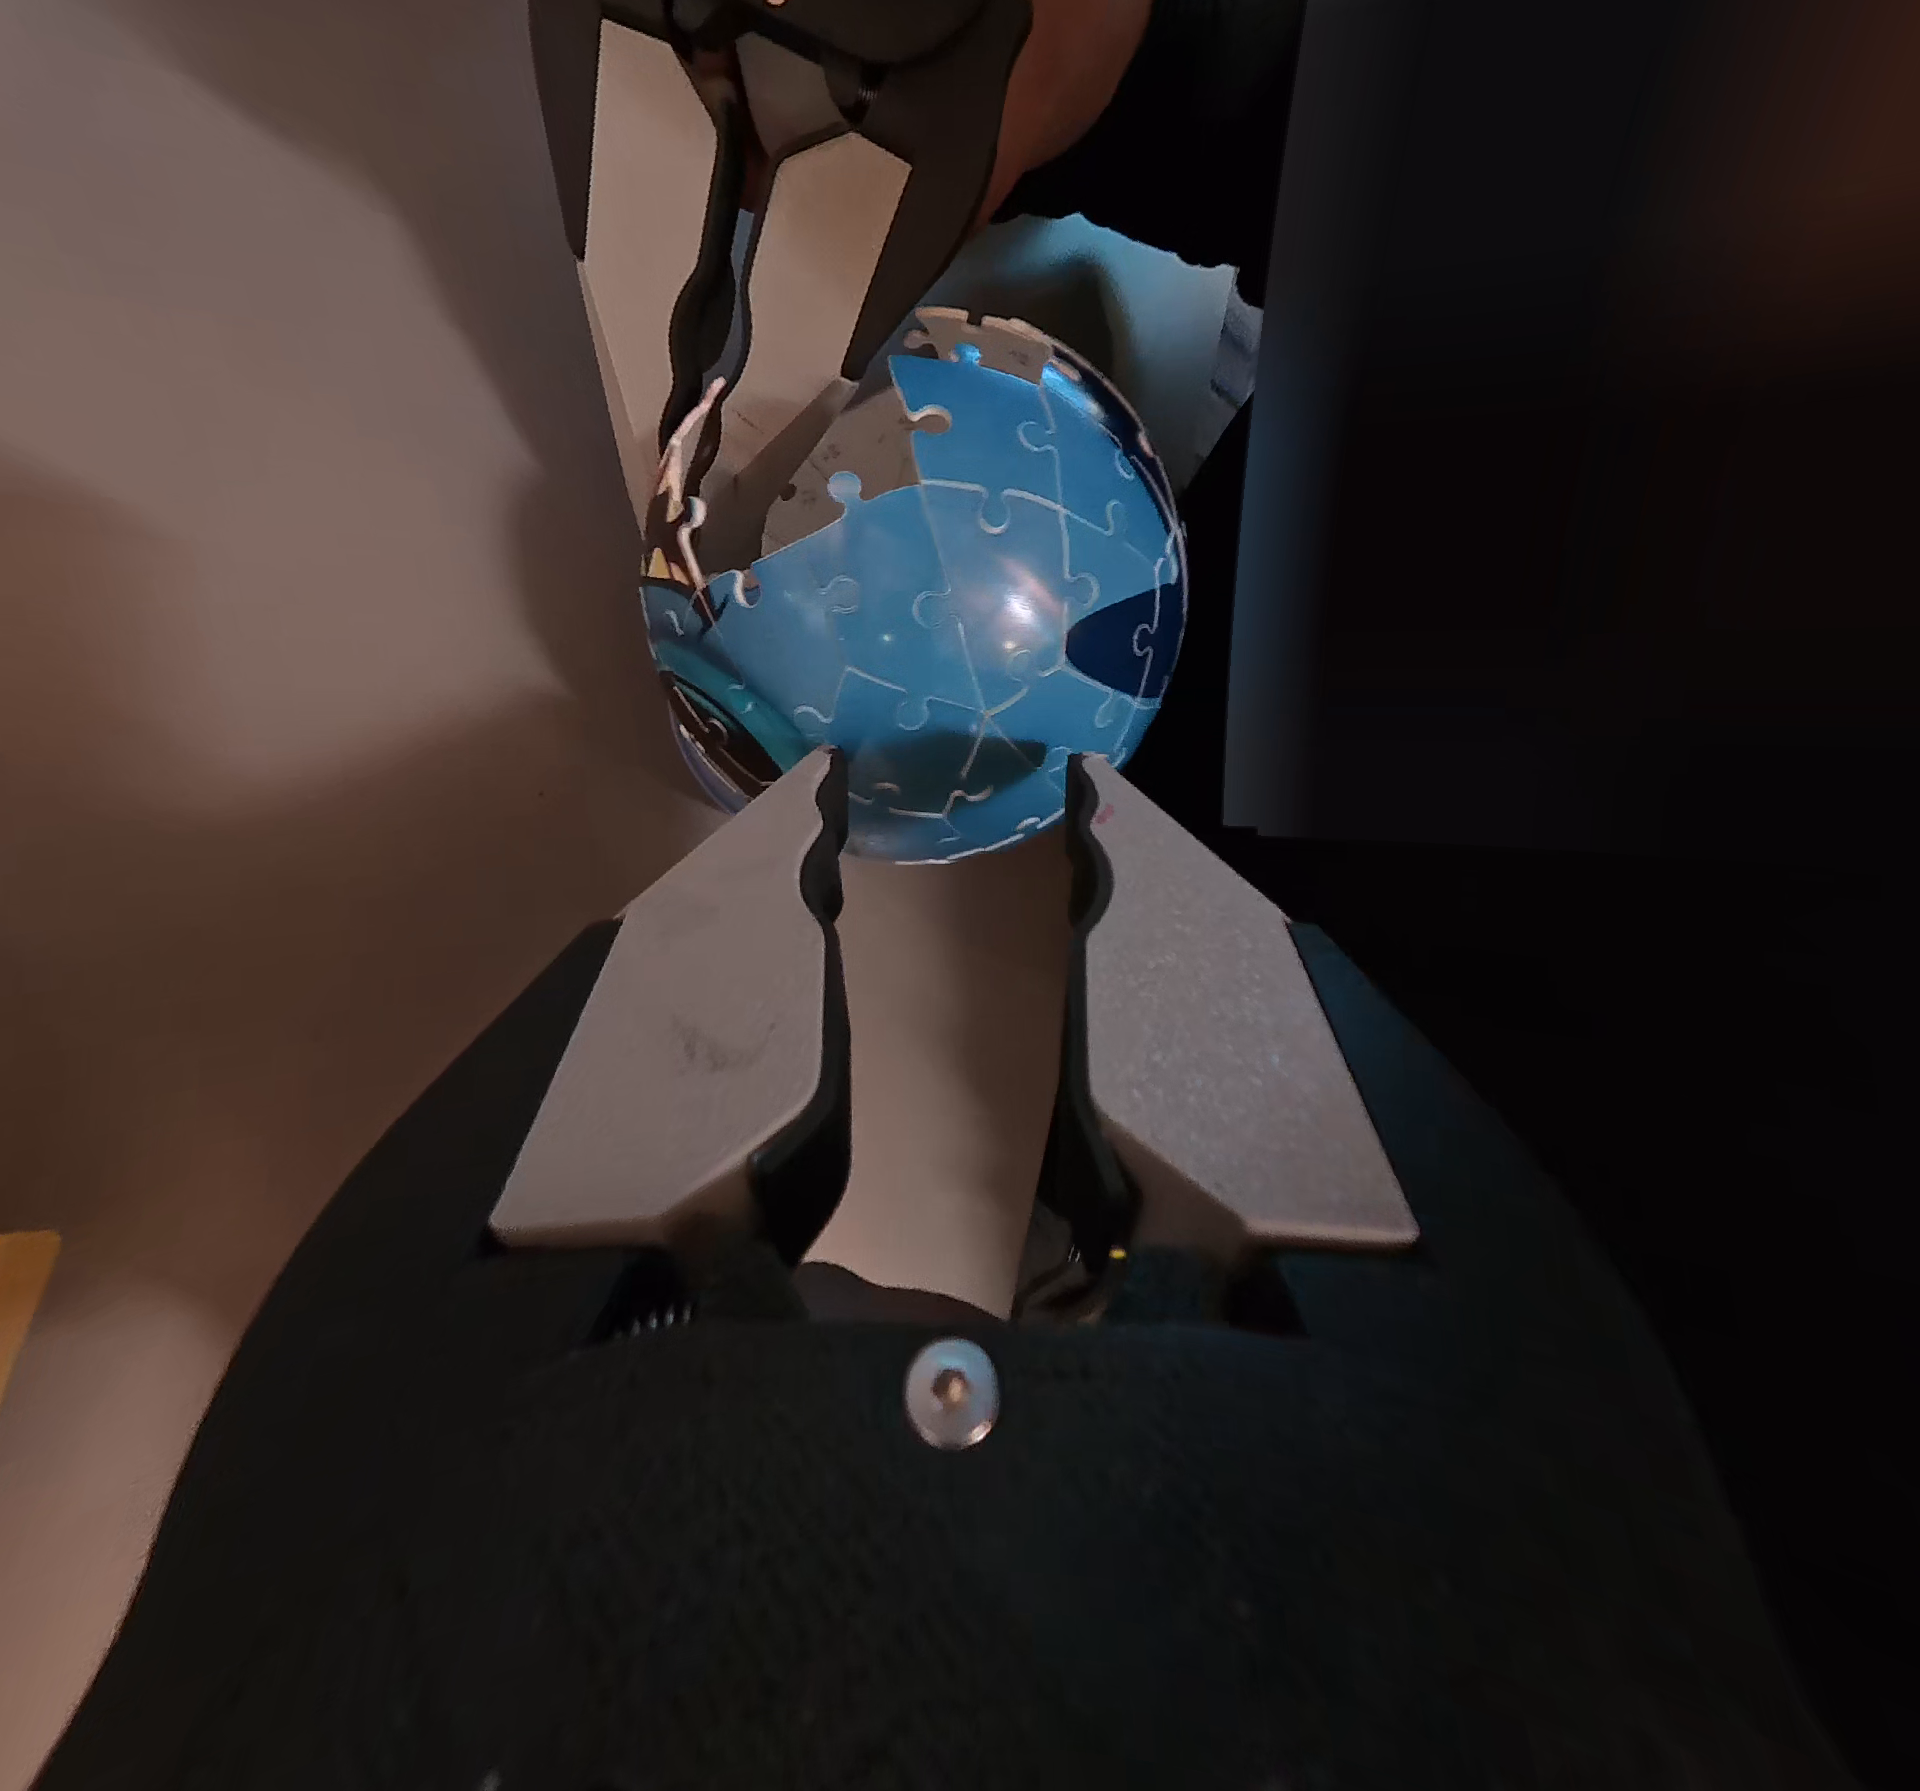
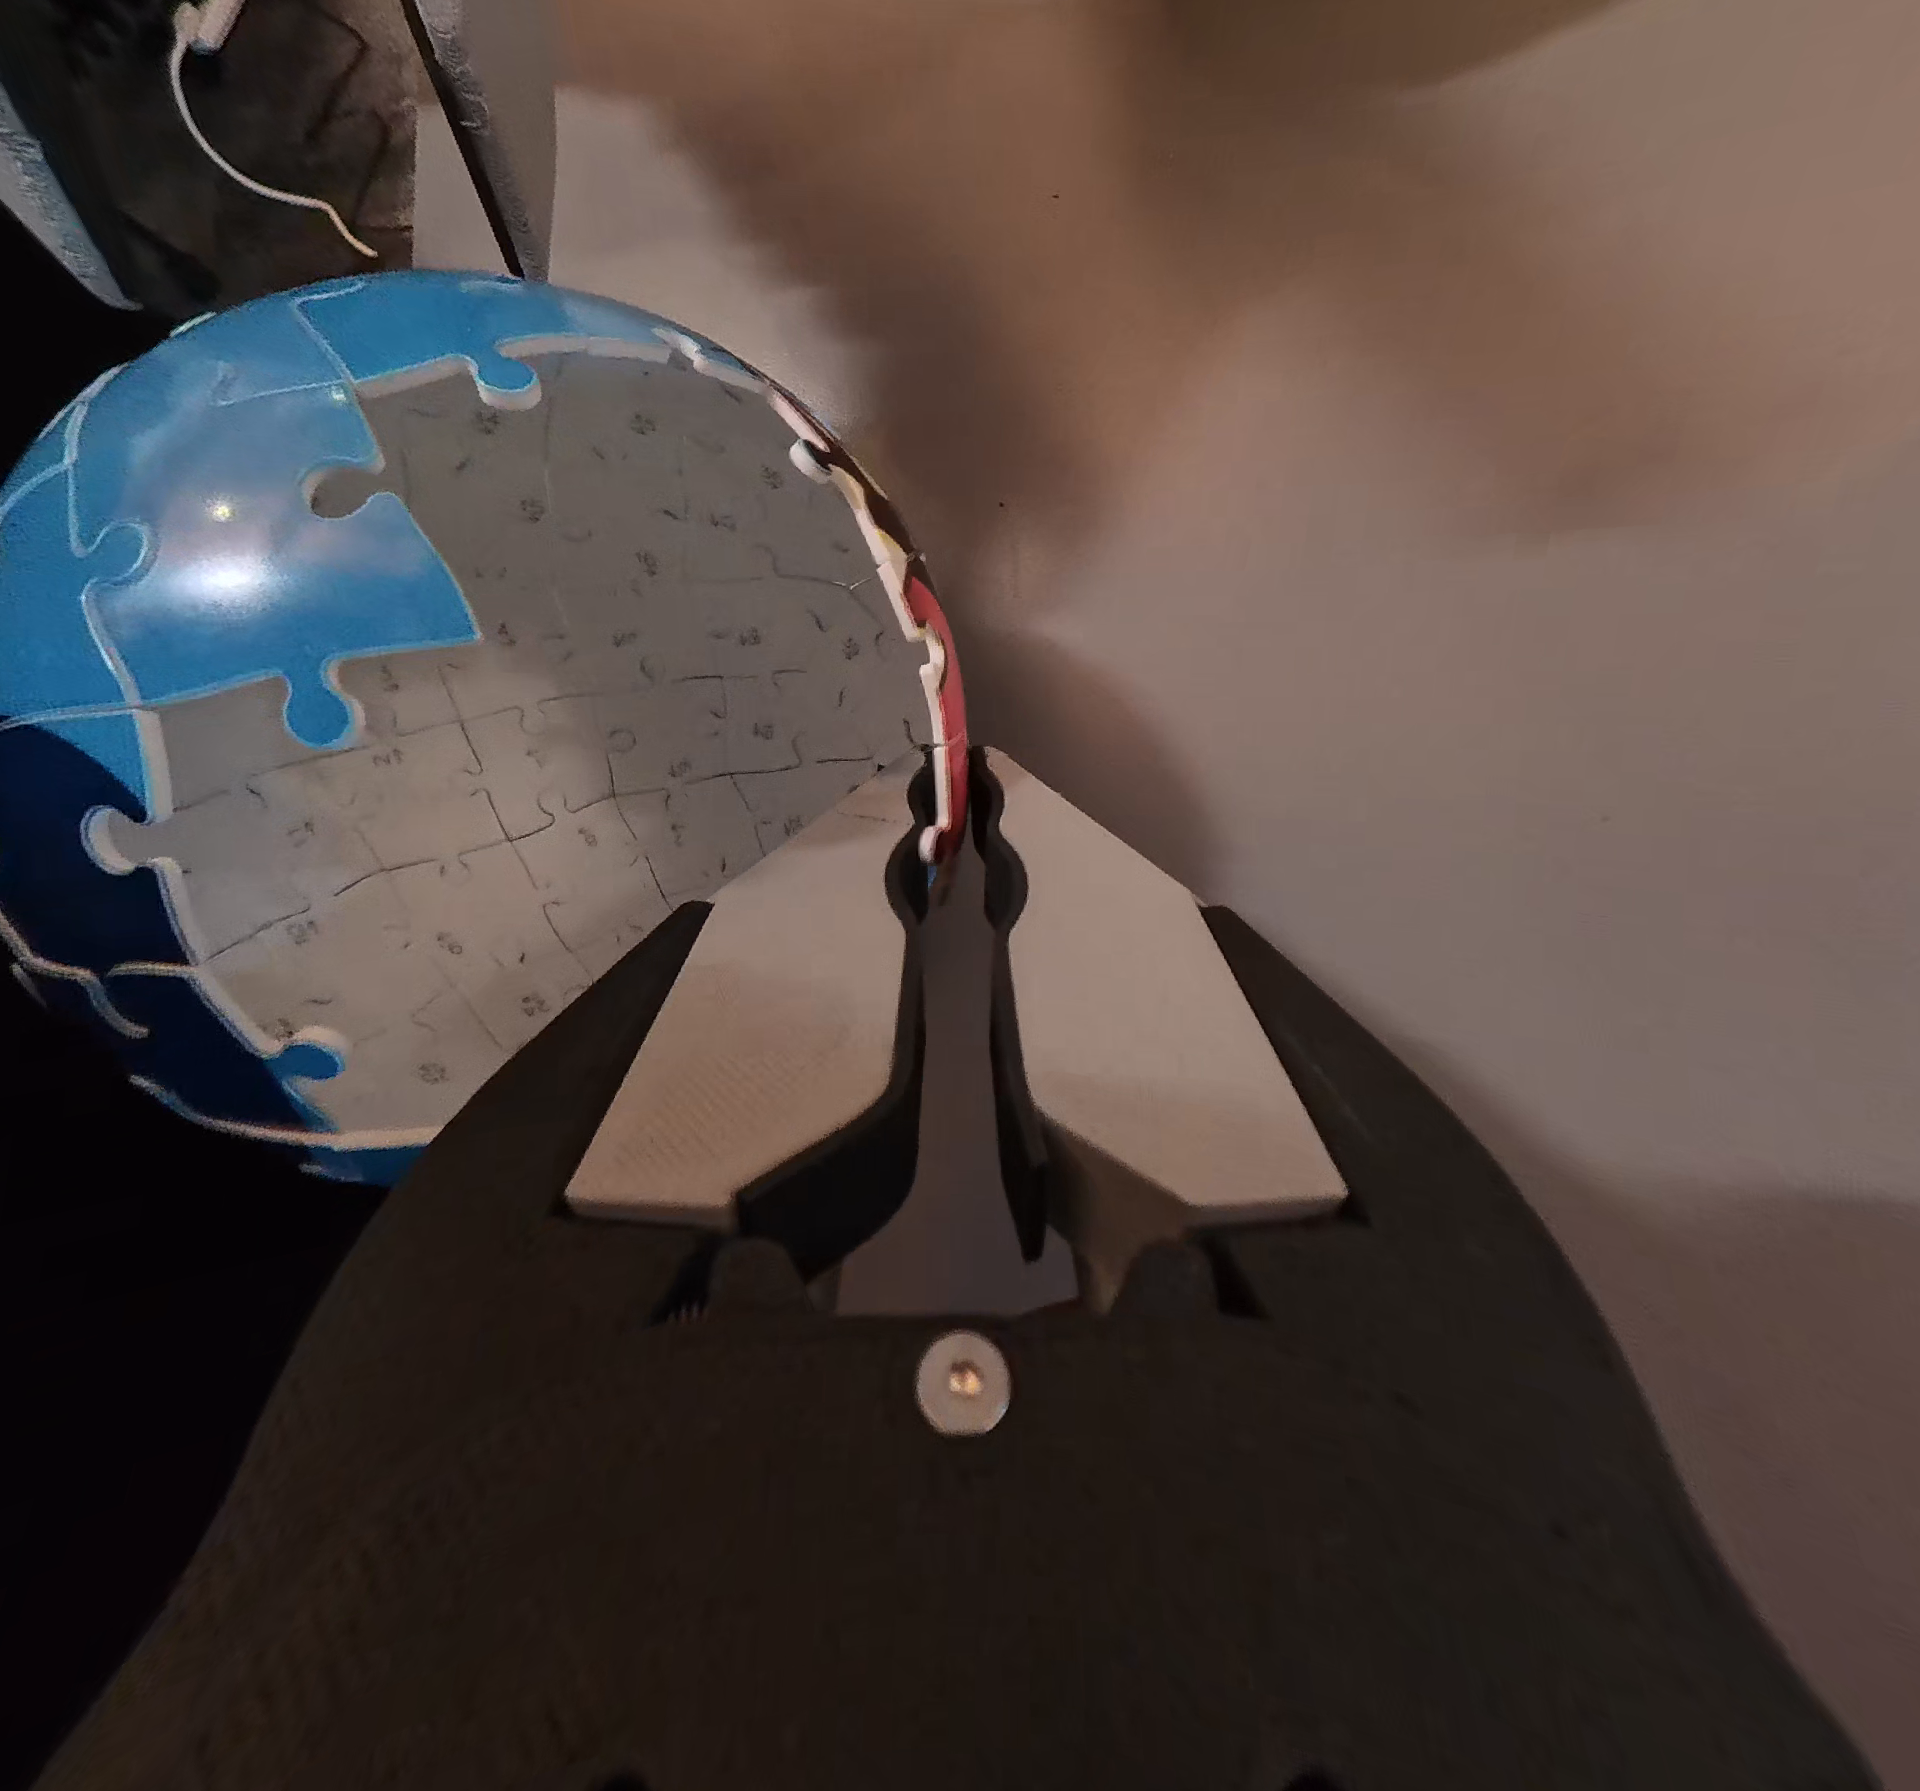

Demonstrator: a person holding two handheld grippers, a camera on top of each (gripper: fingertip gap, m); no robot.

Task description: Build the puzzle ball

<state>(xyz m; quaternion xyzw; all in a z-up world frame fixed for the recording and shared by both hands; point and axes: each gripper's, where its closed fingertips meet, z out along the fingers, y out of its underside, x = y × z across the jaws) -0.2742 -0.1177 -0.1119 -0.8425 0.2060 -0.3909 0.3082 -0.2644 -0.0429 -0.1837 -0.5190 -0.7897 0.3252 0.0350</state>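
The glossy blue, partly assembled puzzle ball [image 1: 966, 619] is clamped from below by the left gripper [image 1: 954, 767], while its open rim [image 2: 940, 702] is pinched by the narrowly closed right gripper [image 2: 951, 785].

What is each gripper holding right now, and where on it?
Both hold the puzzle ball. The left gripper clamps its rounded blue underside. The right gripper pinches the thin rim of the open shell, at the red-edged pieces.
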